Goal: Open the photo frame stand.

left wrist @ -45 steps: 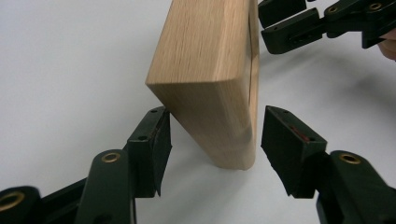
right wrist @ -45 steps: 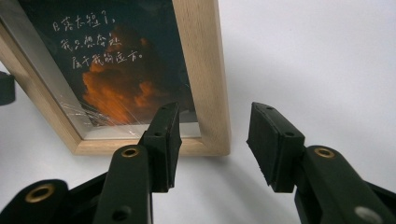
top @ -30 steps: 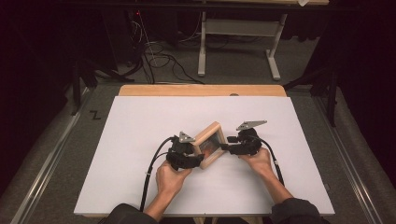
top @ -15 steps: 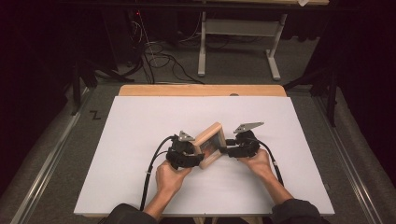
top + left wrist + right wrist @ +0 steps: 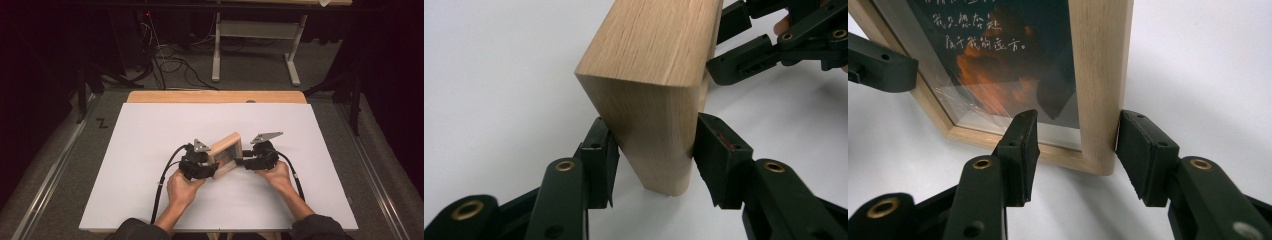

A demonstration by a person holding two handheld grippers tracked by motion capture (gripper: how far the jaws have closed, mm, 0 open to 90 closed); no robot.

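Clearly we have the wooden picture frame (image 5: 227, 155) pinned between our two tools near the middle of the white table (image 5: 150, 130), standing on its lower edge and turned at an angle, so that each side rail faces one hand. Our left gripper (image 5: 210, 167) takes the near left end: in the left gripper view its jaws sit on either side of the thick wooden edge (image 5: 651, 120), both pads touching the wood, clamped across the depth of the frame. Our right gripper (image 5: 240, 161) takes the far right end; in the right gripper view its right pad (image 5: 1143, 155) lies against the outer face of the side rail (image 5: 1100, 75), and its left pad (image 5: 1020, 150) stands in front of the glass (image 5: 998, 75), though we cannot tell whether that one truly presses. We judge that holding both ends at once keeps the frame upright and stops it twisting, and that gripping wood rather than glass spares the pane and the dark picture with white writing (image 5: 988, 35) behind it
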